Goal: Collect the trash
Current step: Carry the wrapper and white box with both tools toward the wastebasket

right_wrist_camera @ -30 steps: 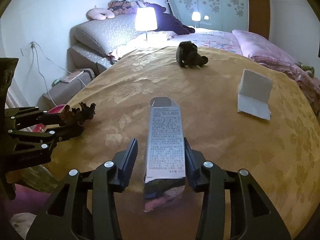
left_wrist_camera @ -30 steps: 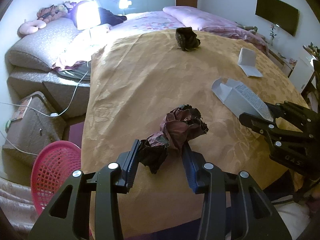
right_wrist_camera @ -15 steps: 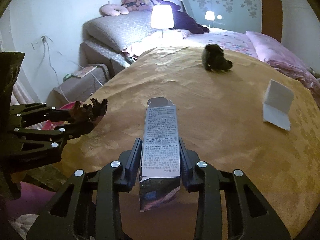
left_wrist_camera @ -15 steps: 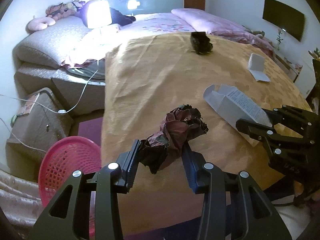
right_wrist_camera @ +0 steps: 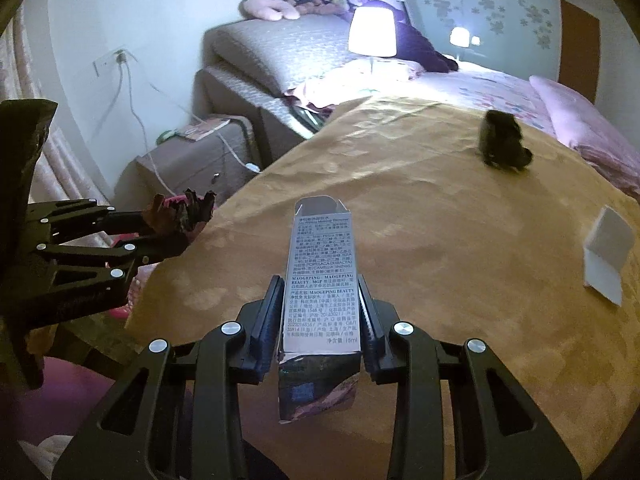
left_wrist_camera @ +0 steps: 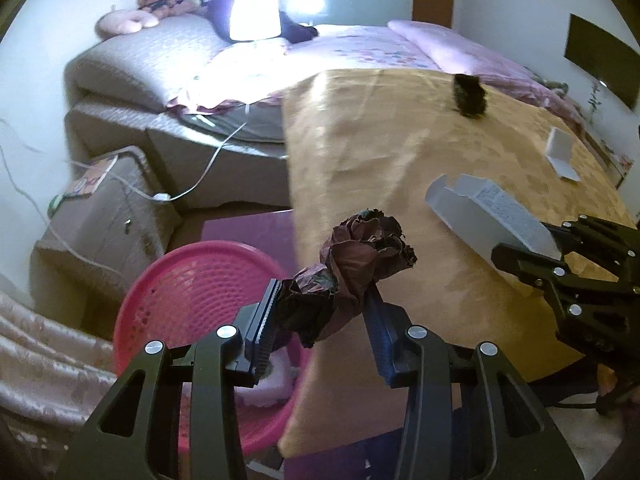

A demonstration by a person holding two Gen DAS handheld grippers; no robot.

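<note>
The left gripper [left_wrist_camera: 320, 312] pinches crumpled paper [left_wrist_camera: 352, 268] beside the pink basket [left_wrist_camera: 168, 280] at lower left; the right gripper [right_wrist_camera: 320, 312] clamps a carton [right_wrist_camera: 320, 280]; releasing early could drop paper outside the rim.

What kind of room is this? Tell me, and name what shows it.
A bedroom, most likely. A bed with pink bedding lies behind the gold-covered table, a lit bedside lamp glows by the padded headboard, and plush toys sit on top of it.
</note>
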